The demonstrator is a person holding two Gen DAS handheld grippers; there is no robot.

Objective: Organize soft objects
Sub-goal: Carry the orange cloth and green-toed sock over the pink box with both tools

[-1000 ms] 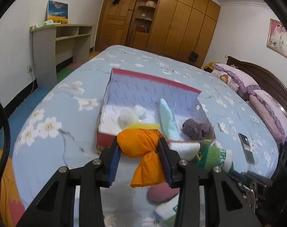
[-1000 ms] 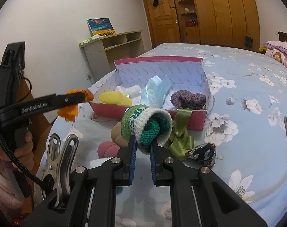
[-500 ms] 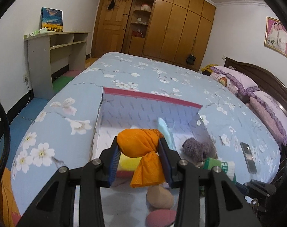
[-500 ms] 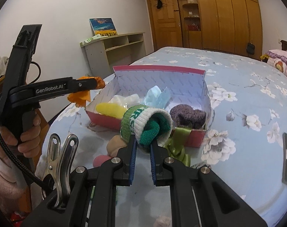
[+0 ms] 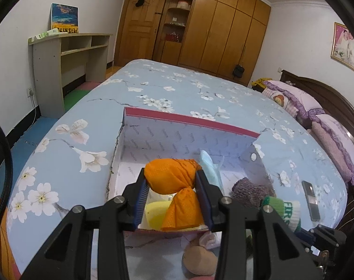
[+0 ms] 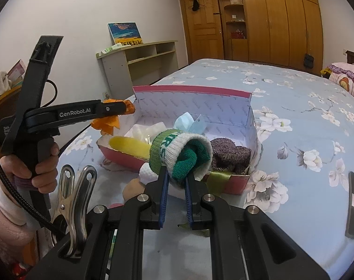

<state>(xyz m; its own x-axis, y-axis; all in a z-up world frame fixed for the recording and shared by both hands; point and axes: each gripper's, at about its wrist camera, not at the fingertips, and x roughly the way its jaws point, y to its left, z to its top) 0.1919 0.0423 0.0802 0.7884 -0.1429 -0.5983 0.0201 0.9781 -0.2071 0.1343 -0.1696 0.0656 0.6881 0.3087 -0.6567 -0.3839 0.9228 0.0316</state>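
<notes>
The left gripper (image 5: 172,192) is clamped on an orange cloth bundle (image 5: 174,177), its blue-padded fingers pressing the rounded upper part while a loose tail of the same cloth hangs down between them. The bundle hangs above the near left part of an open cardboard box (image 5: 191,120) with a red outside and a white printed lining.

The right gripper (image 6: 175,187) is closed on a rolled green-and-white sock (image 6: 177,150), gripping it from below so that the roll stands above the fingertips, in front of the box's near wall.

Inside the box lie a yellow soft item (image 6: 128,143) at the near left, a white crumpled piece (image 6: 146,129) behind it, a light blue face mask (image 6: 188,122) leaning towards the middle, and a purple-brown knitted piece (image 6: 230,155) at the right.

An olive green ribbon (image 6: 217,179) drapes over the box's near edge. On the bedspread in front of the box rest a tan rounded soft item (image 5: 199,260) and a white textured piece (image 6: 146,172).

The box sits on a bed (image 5: 153,88) covered in a light blue floral spread. A dark phone (image 5: 311,200) lies on the spread to the right, well apart from the box.
</notes>
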